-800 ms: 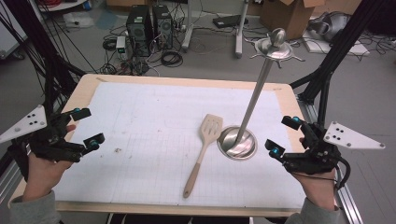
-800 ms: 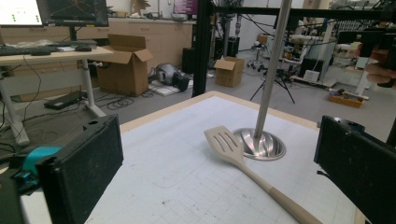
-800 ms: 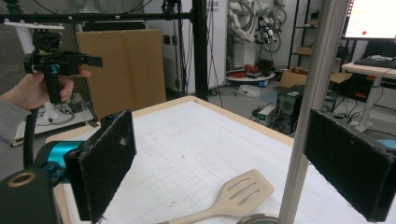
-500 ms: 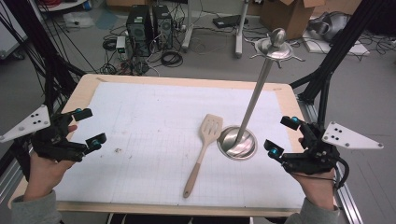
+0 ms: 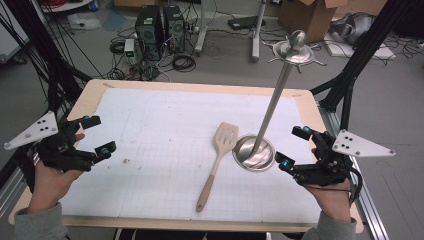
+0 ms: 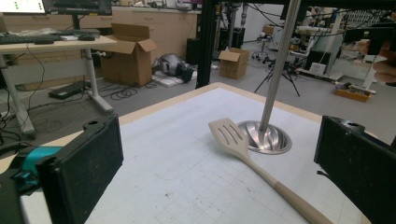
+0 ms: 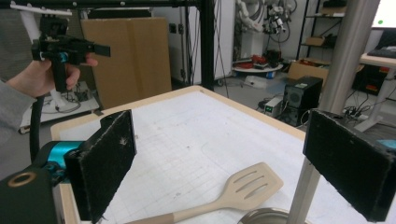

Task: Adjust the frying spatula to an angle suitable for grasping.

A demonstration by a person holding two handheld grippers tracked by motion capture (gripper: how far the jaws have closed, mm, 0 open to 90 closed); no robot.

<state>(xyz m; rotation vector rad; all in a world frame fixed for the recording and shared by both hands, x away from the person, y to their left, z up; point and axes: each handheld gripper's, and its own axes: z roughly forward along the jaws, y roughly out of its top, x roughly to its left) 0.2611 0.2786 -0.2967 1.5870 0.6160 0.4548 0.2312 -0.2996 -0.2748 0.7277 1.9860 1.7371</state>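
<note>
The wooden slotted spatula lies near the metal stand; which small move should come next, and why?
Probably bring the right claw toward the pale wooden slotted spatula. It lies flat, untouched, beside the round base of the steel hook stand, and both claws stand open and empty.

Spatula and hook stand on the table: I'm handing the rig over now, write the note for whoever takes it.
Left claw: open, empty, at the table's left edge.
Right claw: open, empty, beside the stand's base.
Pale wooden slotted spatula lies flat mid-table, blade at the base of the tall steel hook stand.
White gridded mat covers the table.
Done: nothing grasped.
Left: probably pick up the spatula and hang it on the stand's top hooks.
</note>
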